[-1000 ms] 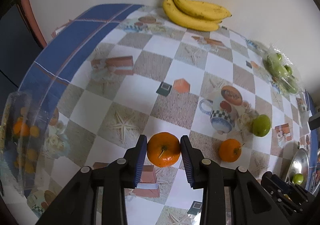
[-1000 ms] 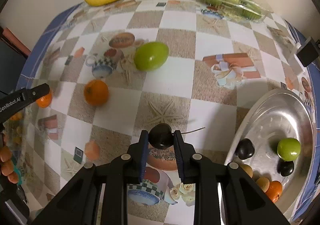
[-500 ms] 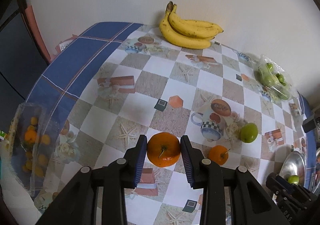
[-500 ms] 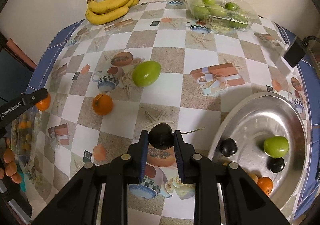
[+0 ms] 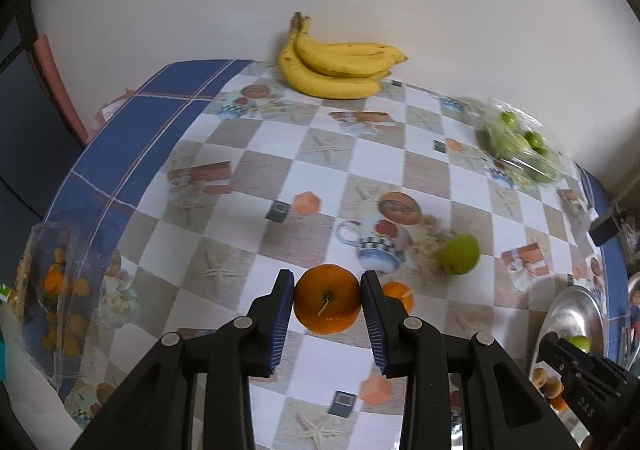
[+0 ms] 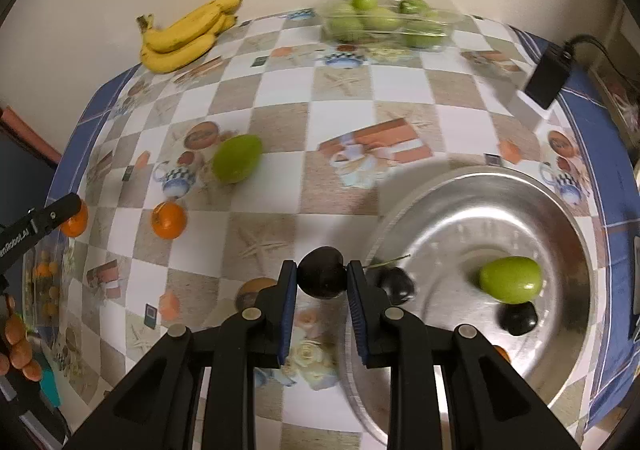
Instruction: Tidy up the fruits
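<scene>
Fruits are in transit to the steel tray [image 6: 472, 186], right of the right jaws. The left gripper [image 5: 327, 300] clamps an orange [image 5: 327, 298]; the right gripper [image 6: 322, 278] clamps a dark plum [image 6: 321, 277]. Judged next: carry each over the tray, then release.

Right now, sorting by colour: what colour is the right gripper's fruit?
Dark purple, nearly black fruit; right wrist view.

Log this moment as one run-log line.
left gripper: shut on orange | right gripper: shut on dark plum, near silver tray rim | loose on table: green mango, second orange
</scene>
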